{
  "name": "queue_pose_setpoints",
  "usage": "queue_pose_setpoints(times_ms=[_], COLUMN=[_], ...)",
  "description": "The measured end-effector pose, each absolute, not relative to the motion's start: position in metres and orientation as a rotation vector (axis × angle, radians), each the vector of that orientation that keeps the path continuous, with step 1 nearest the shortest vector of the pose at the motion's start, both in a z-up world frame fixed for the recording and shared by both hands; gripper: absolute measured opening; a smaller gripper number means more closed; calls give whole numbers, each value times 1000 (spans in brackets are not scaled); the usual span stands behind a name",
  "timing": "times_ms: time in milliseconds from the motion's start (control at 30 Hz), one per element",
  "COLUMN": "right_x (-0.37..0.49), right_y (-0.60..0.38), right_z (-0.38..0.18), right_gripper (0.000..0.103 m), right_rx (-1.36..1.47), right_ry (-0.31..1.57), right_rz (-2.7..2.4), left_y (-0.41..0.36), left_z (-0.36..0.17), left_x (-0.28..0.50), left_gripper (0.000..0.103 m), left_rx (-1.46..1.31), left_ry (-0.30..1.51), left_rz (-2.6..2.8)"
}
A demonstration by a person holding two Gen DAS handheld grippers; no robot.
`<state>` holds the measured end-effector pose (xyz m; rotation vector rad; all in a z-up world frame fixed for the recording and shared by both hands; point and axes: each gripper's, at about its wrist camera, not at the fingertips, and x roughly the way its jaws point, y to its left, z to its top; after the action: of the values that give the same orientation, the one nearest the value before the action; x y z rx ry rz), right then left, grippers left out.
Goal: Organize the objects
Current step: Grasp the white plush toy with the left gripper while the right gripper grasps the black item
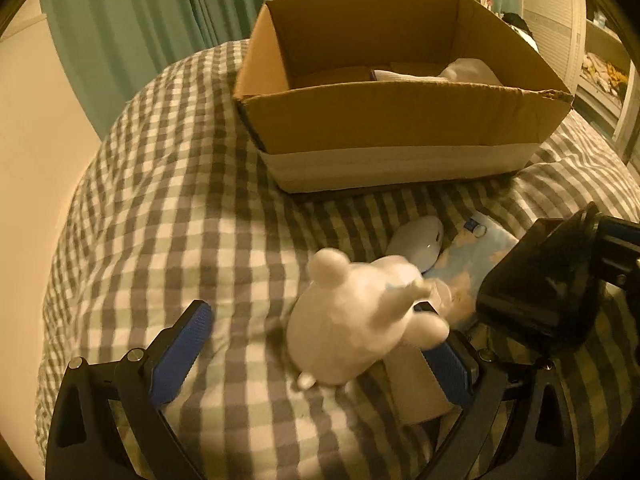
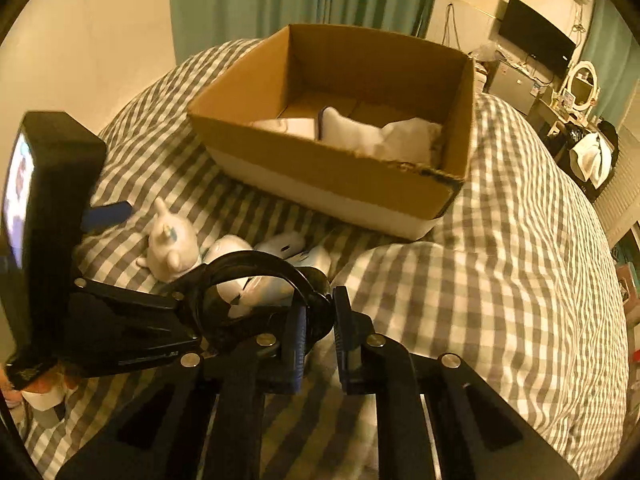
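— Plush toy (image 1: 352, 320), white with small round ears, where is it?

— It lies on the checked bedspread (image 1: 160, 208) between the fingers of my left gripper (image 1: 316, 356), nearer the right-hand finger than the left. Its outline is blurred in the left wrist view. In the right wrist view the same plush toy (image 2: 172, 244) sits at the left, on the near side of the box.

— How wide is that left gripper?

— Spread wide. Its blue pads (image 1: 182, 350) stand well apart, one out on bare bedspread to the left, the other down by the toy's right flank. I cannot tell whether that pad touches the toy. Nothing is clamped.

— And your right gripper (image 2: 320, 336)?

— Nearly closed, with only a narrow gap between the pads, and nothing held in it. A black ring-shaped part of the other rig sits just in front of it.

— What else lies by the toy?

— A white computer mouse (image 1: 418, 242) just beyond it on the right, and a pale blue patterned pouch (image 1: 476, 252) touching the mouse's right side. A pale cylinder lies under the toy on the near side; I cannot tell what it is.

— The box?

— An open cardboard box (image 1: 400, 124) stands on the far part of the bed, with a white band along its base. White cloth (image 2: 384, 136) lies bunched inside toward the right, and a white flat object (image 2: 286, 126) lies to its left.
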<state>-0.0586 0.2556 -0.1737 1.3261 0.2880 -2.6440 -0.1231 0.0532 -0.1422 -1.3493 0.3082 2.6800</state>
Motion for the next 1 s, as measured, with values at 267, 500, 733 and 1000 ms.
queue_pose_setpoints(times_ms=[267, 500, 733, 1000], right_x=[-59, -53, -42, -21], right_y=[265, 268, 269, 267], right_z=[-168, -160, -139, -101], right_gripper=[12, 12, 12, 12], right_rx=[1328, 1316, 1270, 1169], right_ry=[281, 299, 322, 381], right_rz=[-2662, -2669, -2700, -2757], left_y=[54, 56, 48, 50], left_z=[-140, -127, -99, -60], left_x=[-118, -101, -86, -75], left_gripper=[49, 49, 49, 49], left_rx=[-1305, -1265, -1249, -1223], left_ry=[184, 226, 227, 264], left_rz=[2546, 2576, 2615, 2622])
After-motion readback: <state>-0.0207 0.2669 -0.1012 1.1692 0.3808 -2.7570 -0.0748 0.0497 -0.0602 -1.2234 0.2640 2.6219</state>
